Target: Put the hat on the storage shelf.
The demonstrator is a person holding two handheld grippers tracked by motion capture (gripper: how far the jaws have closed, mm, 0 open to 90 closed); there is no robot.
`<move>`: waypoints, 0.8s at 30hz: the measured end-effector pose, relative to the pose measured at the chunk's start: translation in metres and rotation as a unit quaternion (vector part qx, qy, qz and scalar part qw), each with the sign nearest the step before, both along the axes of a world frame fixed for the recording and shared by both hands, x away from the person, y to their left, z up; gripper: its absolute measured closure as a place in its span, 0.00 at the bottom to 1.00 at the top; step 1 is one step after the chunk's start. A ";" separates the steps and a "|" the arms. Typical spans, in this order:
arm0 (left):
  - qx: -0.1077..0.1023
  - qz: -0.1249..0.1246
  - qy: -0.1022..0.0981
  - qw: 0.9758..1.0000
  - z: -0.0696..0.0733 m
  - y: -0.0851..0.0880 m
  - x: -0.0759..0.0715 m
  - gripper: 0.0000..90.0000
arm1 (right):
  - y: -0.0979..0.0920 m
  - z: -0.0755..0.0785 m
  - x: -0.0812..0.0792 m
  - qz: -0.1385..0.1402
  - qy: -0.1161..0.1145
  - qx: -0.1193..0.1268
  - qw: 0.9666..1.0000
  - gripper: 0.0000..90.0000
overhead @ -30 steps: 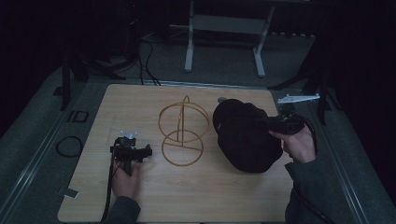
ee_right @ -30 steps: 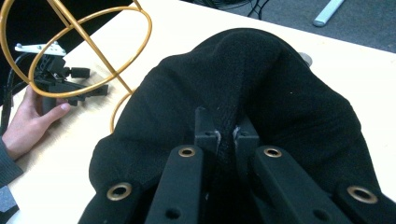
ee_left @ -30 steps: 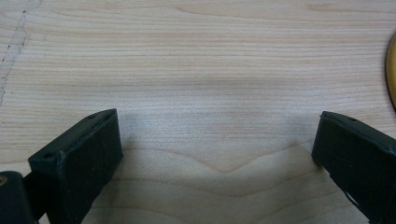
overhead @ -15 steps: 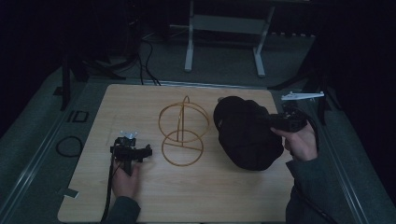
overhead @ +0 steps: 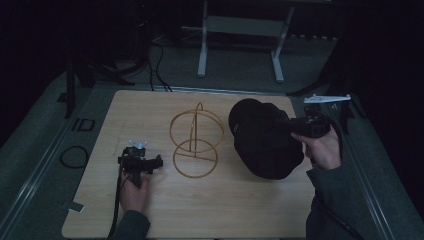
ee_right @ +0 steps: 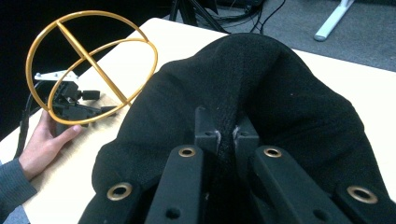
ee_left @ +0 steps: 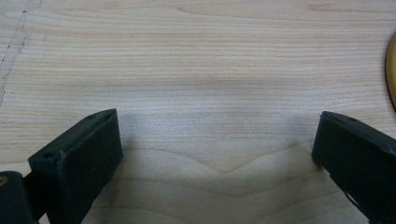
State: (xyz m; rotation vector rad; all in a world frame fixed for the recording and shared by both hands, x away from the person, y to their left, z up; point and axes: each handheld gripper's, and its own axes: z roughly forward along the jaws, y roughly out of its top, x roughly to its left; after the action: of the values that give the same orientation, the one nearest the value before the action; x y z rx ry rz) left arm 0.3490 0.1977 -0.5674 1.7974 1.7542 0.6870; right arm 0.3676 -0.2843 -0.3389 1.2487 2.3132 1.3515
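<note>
- Rightward, away from the stand (overhead: pixel 196 141), the hat (overhead: pixel 263 138) has slid slightly.
- Right gripper (ee_right: pixel 227 135) is clamped on the hat's edge.
- Left gripper (ee_left: pixel 217 158) gapes wide, empty, resting left of the stand.
- Likely unfinished: the hat lies right of the stand, not on it.

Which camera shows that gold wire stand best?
The high view: the gold wire stand appears whole, upright between the left gripper and the black hat. The right gripper view shows its rings tilted; the left gripper view catches an edge sliver.
</note>
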 end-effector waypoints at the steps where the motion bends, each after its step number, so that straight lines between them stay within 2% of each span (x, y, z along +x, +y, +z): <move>1: 0.000 0.000 0.000 1.000 0.000 0.000 0.000 0.01 | 0.000 0.001 0.000 -0.001 -0.001 0.000 1.000 0.95; 24: 0.001 0.000 0.000 1.000 0.000 0.000 0.000 0.01 | 0.010 0.026 0.004 0.003 -0.021 0.009 1.000 0.95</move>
State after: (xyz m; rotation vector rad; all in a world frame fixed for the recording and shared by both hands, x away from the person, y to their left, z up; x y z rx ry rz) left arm 0.3490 0.1977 -0.5673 1.7988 1.7544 0.6877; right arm 0.3717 -0.2742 -0.3133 1.2066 2.2831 1.3904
